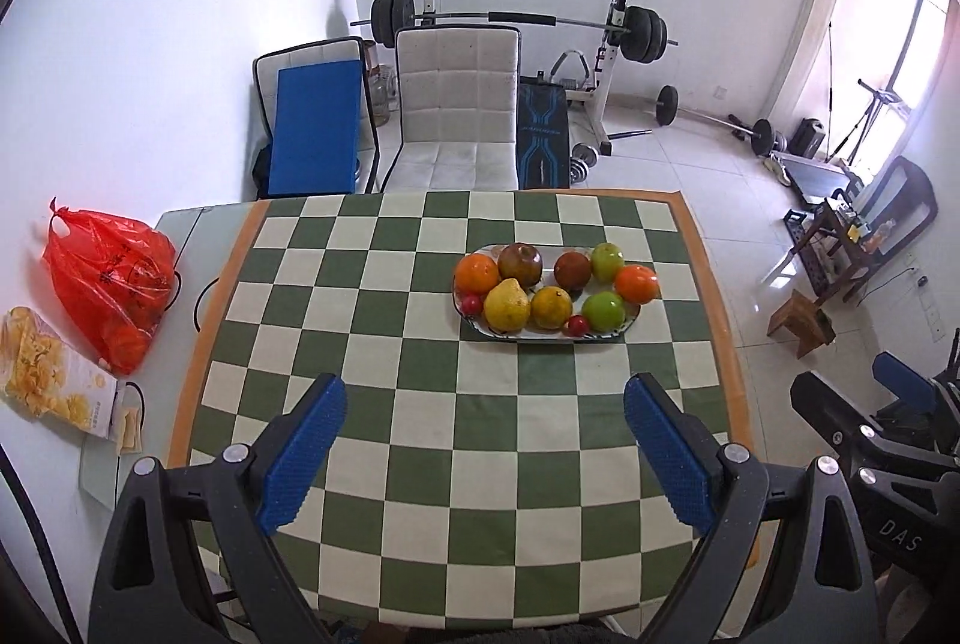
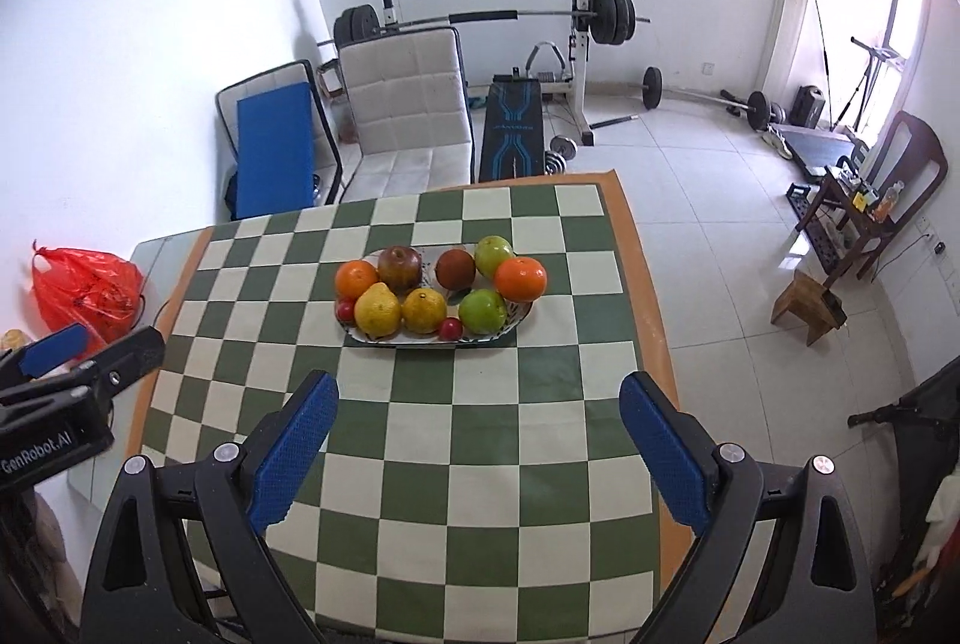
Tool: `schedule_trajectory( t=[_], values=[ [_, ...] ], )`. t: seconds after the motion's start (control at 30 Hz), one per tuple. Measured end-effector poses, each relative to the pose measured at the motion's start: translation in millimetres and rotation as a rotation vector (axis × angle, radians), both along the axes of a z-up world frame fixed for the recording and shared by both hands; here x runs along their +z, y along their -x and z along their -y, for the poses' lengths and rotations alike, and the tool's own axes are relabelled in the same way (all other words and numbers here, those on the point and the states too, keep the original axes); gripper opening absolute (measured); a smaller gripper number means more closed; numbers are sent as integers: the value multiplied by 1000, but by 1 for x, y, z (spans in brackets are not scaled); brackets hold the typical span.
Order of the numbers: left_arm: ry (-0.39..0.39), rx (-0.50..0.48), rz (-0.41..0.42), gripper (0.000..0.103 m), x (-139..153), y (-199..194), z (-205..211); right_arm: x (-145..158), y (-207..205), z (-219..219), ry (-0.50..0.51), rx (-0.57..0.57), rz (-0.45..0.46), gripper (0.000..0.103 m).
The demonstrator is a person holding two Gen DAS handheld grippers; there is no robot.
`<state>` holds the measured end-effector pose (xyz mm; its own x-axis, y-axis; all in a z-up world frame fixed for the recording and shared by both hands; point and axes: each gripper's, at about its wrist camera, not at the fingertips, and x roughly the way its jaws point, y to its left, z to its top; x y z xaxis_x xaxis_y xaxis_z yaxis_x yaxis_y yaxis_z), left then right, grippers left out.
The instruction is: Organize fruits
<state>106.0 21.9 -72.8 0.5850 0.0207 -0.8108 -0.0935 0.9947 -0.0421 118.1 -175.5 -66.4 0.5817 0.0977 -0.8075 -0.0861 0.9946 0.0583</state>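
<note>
Green and white squares cover the table [image 1: 420,404], and a plate [image 1: 624,325] full of fruit sits on it.

The plate lies near the far side of the table, and it holds two oranges, two green apples, a yellow pear [image 1: 507,305], two dark red fruits, a yellow-orange fruit and two small red ones, all close together. The left tool [image 1: 485,449] is wide apart and holds nothing. The right tool [image 2: 479,443] is wide apart and empty too. Both hang above the near part of the table, well apart from the plate.

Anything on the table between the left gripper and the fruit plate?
Nothing: only bare checkered cloth lies between the left gripper and the plate, seen in the left wrist view.
</note>
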Motion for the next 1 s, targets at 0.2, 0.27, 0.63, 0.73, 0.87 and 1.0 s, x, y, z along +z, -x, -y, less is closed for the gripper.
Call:
schedule_trajectory(
  t=[0.2, 0.27, 0.63, 0.73, 0.87, 1.0],
  values=[
    [11, 8, 12, 95, 13, 25, 2, 40, 41, -4, 17, 12, 52, 101],
    [12, 8, 15, 95, 16, 30, 2, 48, 50, -5, 19, 13, 60, 101],
    [-11, 12, 20, 95, 20, 41, 8, 70, 75, -5, 1, 21, 63, 101],
    [-6, 15, 11, 95, 16, 36, 9, 71, 77, -4, -4, 23, 59, 101],
    [-8, 9, 36, 95, 13, 25, 12, 65, 70, -4, 4, 18, 55, 101],
    [-19, 17, 49, 101, 10, 6, 10, 56, 51, -1, 10, 7, 62, 101]
  ],
)
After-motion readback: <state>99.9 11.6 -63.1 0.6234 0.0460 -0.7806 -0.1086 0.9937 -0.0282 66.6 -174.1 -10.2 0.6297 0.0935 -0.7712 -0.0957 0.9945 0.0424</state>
